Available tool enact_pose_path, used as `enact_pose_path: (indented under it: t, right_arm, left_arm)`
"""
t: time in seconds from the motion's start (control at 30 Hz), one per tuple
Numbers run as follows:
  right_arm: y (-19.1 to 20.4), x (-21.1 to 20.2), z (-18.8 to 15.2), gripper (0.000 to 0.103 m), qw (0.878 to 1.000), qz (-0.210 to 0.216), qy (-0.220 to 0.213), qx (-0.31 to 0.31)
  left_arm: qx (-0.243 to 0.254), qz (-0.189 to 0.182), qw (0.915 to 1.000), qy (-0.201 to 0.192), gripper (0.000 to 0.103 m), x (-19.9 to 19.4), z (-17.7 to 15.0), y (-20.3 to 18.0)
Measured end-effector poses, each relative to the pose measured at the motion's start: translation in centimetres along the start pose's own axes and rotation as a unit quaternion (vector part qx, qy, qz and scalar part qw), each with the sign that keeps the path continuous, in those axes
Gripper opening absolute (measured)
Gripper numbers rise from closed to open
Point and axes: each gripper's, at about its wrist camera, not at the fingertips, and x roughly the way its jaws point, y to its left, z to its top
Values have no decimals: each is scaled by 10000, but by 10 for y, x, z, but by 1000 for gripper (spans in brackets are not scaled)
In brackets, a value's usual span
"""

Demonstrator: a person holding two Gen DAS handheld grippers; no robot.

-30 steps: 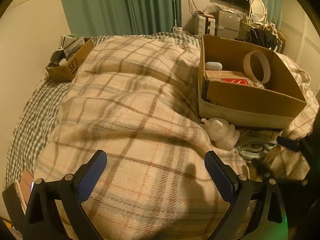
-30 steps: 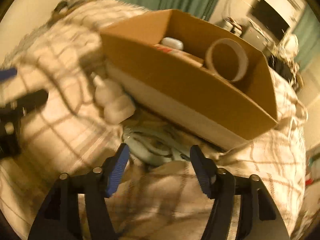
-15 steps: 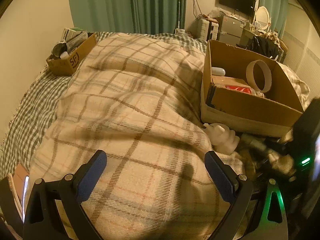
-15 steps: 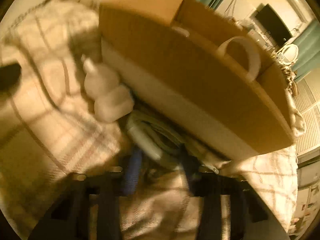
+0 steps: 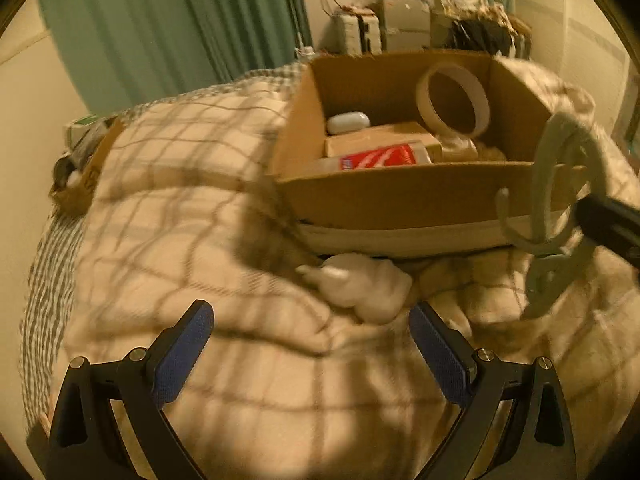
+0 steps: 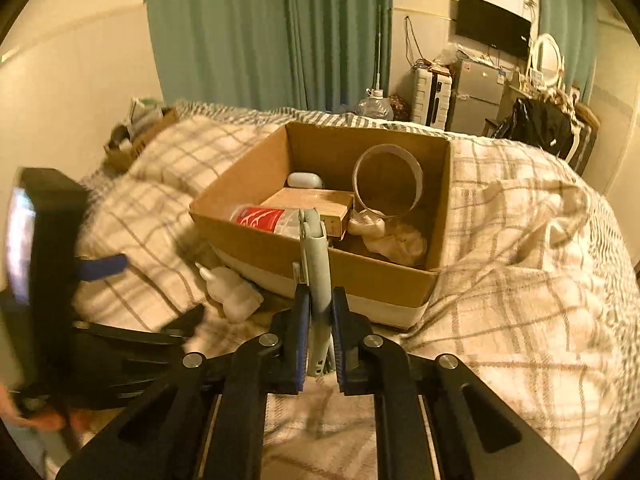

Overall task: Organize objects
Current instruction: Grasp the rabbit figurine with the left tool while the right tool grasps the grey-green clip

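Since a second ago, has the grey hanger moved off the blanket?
Yes. The hanger was lying on the blanket below the box; now it is lifted in front of the box's near wall, clamped in the right hand-held gripper.

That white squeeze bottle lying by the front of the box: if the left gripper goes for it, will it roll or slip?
The white squeeze bottle lies on its side on soft plaid blanket, so it probably sinks in rather than rolls. Its bulbous, waisted body may squirm out of the open left gripper unless pinched at the waist. It looks like light plastic, likely squashy.
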Motion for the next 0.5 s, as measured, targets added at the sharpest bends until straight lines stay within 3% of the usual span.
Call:
enact_pose_path:
  t: [0.17,0.27,0.33,0.37,0.4,0.5]
  right_arm:
    - [-10,4,-3,9,9996,182,-30,193]
    - [-13,7,-2,9,9994,247,-3,230]
    - [-13,9,-3,9,9994,247,29,220]
    - [-13,10,-5,9,9995,236,25,218]
    - [-12,10,-5,9,9995,231,31,207]
    - [-9,6,-5,9,9997,152,17,175]
  left_arm:
    - [105,-276,9992,266,101,31,9,-19]
    - [132,-104,9988,453,99,51,12,-23]
    - [31,-136,9988,477,85,55,12,-20]
    - [-13,-187,9987,483,73,55,12,-18]
    - [-48,-318,9983,488,69,54,11,-16]
    - [-111,-432,9982,397,69,41,6,-12]
